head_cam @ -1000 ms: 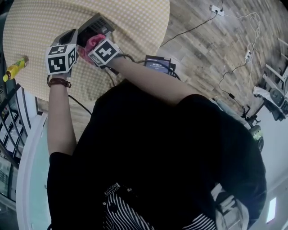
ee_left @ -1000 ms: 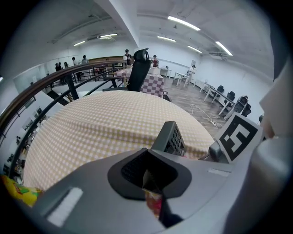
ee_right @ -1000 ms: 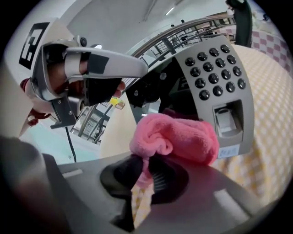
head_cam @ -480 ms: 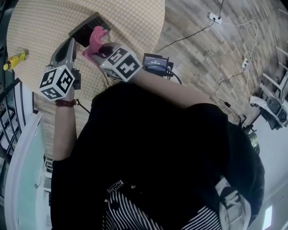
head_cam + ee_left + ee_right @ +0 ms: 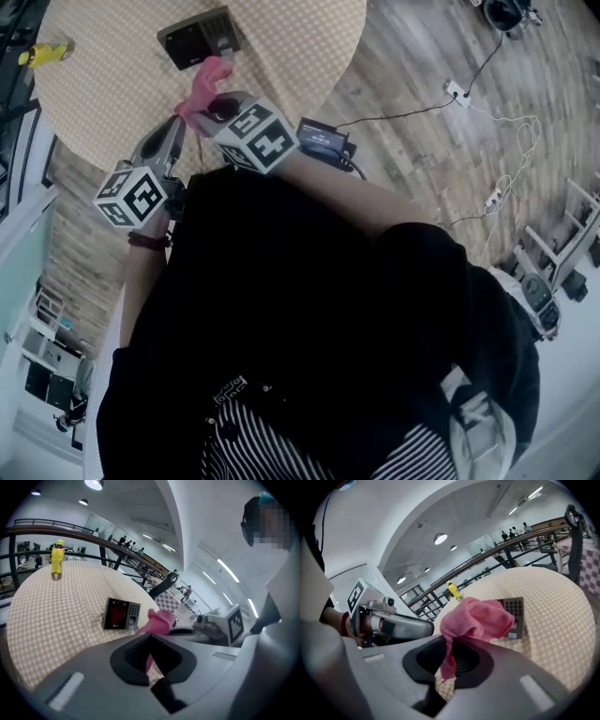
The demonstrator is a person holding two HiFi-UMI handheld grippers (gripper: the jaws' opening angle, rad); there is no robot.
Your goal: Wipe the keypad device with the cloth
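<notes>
The dark keypad device (image 5: pixel 199 37) lies flat on the round checked table (image 5: pixel 103 84), apart from both grippers. My right gripper (image 5: pixel 211 105) is shut on a pink cloth (image 5: pixel 208 81), held up short of the device's near edge. In the right gripper view the cloth (image 5: pixel 478 618) bunches out of the gripper (image 5: pixel 451 644) and covers part of the keypad device (image 5: pixel 513 609). My left gripper (image 5: pixel 174 129) hangs to the left of the cloth. Its jaws (image 5: pixel 150 646) are closed with nothing in them; the device (image 5: pixel 121 614) and cloth (image 5: pixel 159 621) show beyond.
A yellow bottle (image 5: pixel 42 52) stands at the table's far left edge. On the wooden floor to the right are a black box (image 5: pixel 323 141) with cables and a white power strip (image 5: pixel 457 93). A railing (image 5: pixel 42 524) runs behind the table.
Both grippers have pulled back from the keypad device toward the person. The cloth has come off the device with the right gripper, and the device now lies alone on the table.
</notes>
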